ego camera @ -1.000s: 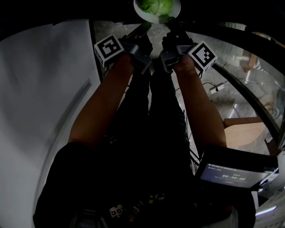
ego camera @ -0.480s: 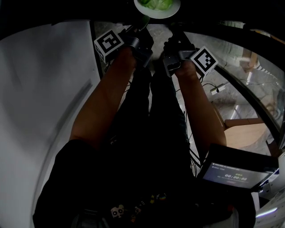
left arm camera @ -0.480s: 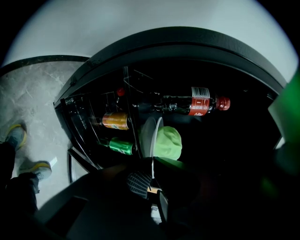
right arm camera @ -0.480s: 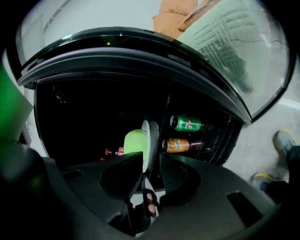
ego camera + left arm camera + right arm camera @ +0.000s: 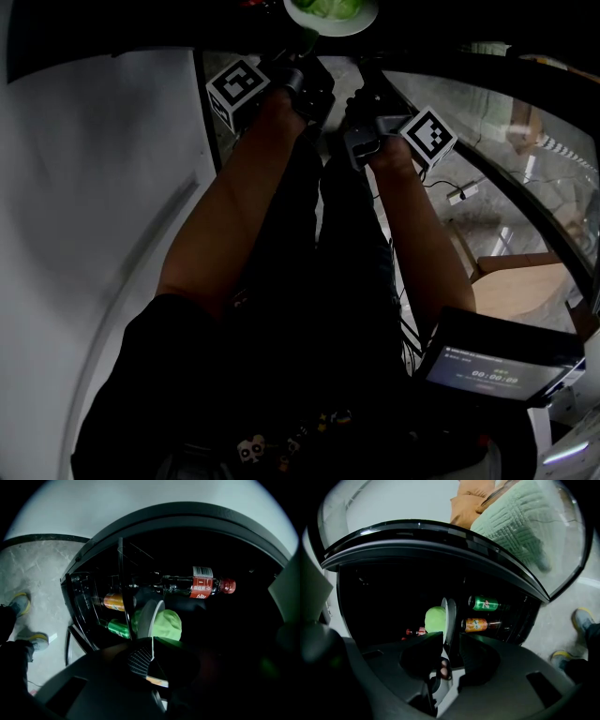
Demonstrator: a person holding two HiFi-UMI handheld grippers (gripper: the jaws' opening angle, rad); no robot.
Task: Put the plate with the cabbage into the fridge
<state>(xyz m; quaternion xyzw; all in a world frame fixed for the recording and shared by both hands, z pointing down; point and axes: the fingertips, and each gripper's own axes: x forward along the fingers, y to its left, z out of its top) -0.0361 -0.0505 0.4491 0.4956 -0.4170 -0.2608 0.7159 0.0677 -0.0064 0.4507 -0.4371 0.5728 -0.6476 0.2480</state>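
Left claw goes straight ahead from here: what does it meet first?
Likely nothing soon: past the plate it grips, the fridge looks dark and open. The cola bottle and orange drink sit close beside that line; depth is unclear.

Black short-sleeved top (image 5: pixel 178 375), dark trousers (image 5: pixel 328 244), grey-and-yellow shoes (image 5: pixel 21 603), black-and-white marker cubes (image 5: pixel 234 87) (image 5: pixel 429 134) on both dark hand-held grippers (image 5: pixel 305 52) (image 5: pixel 362 64)

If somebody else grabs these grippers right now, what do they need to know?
Left gripper: shut on the plate rim.
Right gripper: shut on the rim too.
The plate, with the cabbage on it, is held at the open fridge, in front of the drinks.
Done: plate brought to the fridge.
Left: set it down inside, open both grippers, pull back.
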